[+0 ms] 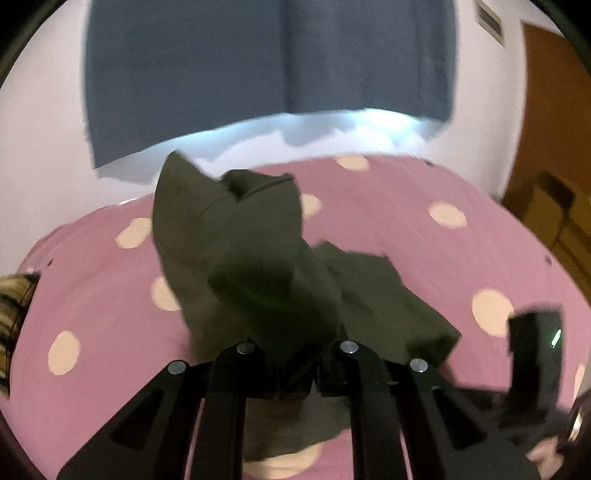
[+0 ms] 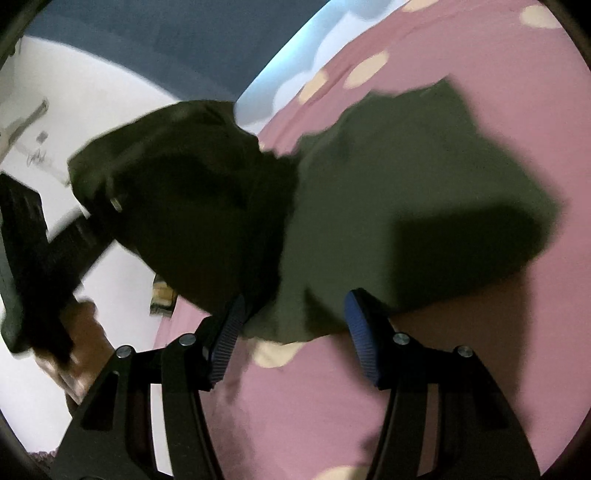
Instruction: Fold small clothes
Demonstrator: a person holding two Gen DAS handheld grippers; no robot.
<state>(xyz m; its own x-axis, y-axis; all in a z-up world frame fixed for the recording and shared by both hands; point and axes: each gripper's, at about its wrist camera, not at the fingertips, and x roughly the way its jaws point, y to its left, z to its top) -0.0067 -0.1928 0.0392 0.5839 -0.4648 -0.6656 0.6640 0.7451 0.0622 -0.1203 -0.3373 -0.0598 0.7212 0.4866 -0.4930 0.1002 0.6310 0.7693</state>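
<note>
we see a bed under a pink cover with cream dots (image 1: 388,229) filling most of both views. behind it a dark blue curtain (image 1: 258,59) hangs against a white wall (image 1: 40,129), with bright daylight showing below its hem. to the right stands a brown wooden door (image 1: 554,92), with a vent (image 1: 489,16) high on the wall.

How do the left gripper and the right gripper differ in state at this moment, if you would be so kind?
The left gripper is shut on the olive garment, lifting part of it off the pink spotted bedcover; the right gripper stands open, its blue pads gripping nothing. Both point toward that garment.
</note>
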